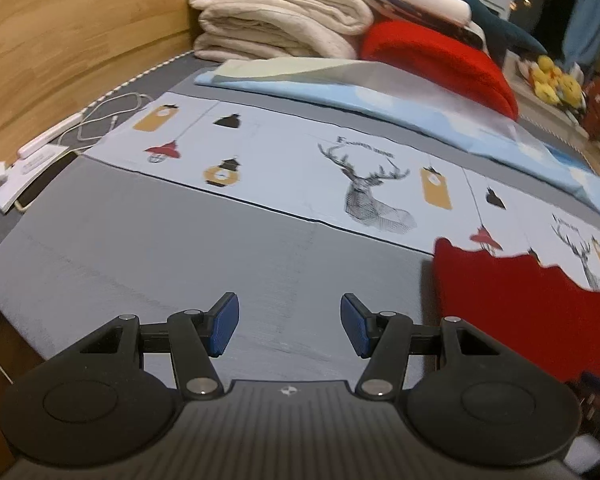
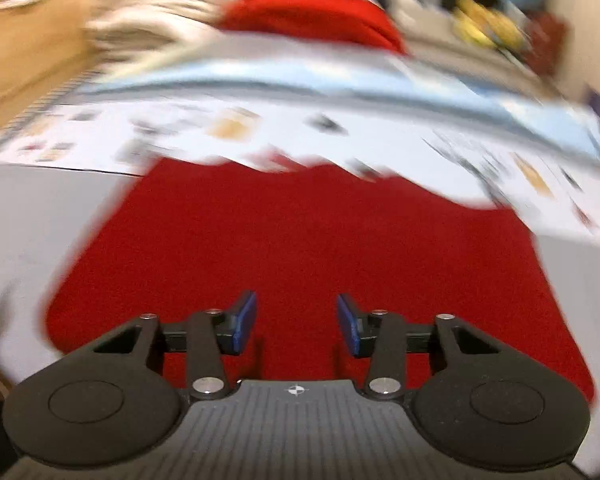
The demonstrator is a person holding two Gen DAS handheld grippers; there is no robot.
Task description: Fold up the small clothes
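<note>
A red garment (image 2: pixel 292 248) lies flat on the grey bedsheet (image 1: pixel 160 252), right of the left gripper (image 1: pixel 290 326), which is released. The right gripper (image 2: pixel 297 322) hangs over the garment, jaws apart, gripping nothing.

Right wrist view motion-blurred, red garment (image 1: pixel 524 316) cut off at right edge
</note>
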